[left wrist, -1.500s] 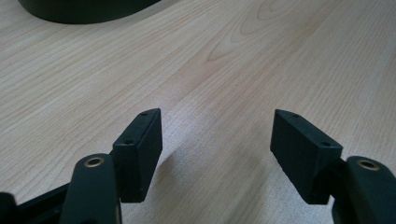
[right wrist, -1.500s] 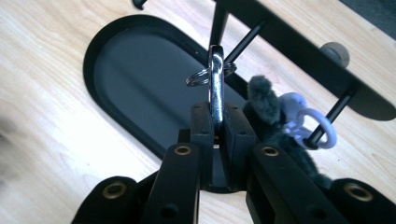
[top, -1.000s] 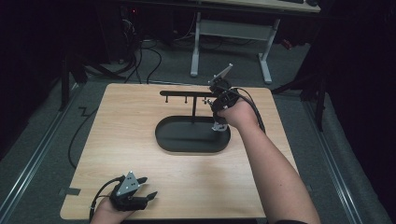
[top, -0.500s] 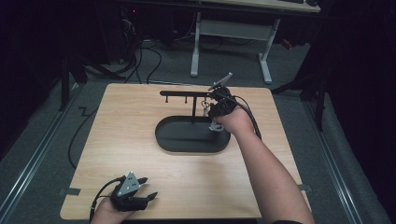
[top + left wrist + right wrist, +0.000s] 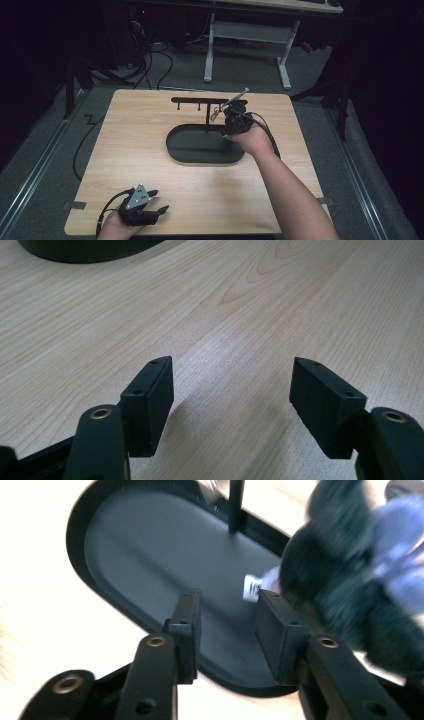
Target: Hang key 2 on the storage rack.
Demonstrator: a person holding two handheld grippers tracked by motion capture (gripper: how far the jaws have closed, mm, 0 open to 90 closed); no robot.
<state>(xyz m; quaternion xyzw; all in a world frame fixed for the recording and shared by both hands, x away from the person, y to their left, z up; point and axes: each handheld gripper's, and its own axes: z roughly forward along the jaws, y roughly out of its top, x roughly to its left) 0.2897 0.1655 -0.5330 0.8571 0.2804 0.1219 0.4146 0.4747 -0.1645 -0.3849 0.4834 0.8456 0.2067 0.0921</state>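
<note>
One dark fuzzy toy blurs beside your right gripper, cut off at the frame edge over the black tray; its jaws have just been opening, nothing between them. Your left gripper rests released on the table

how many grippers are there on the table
2. The left gripper rests at the near left edge of the table; the right gripper is over the right end of the black oval tray.
</note>
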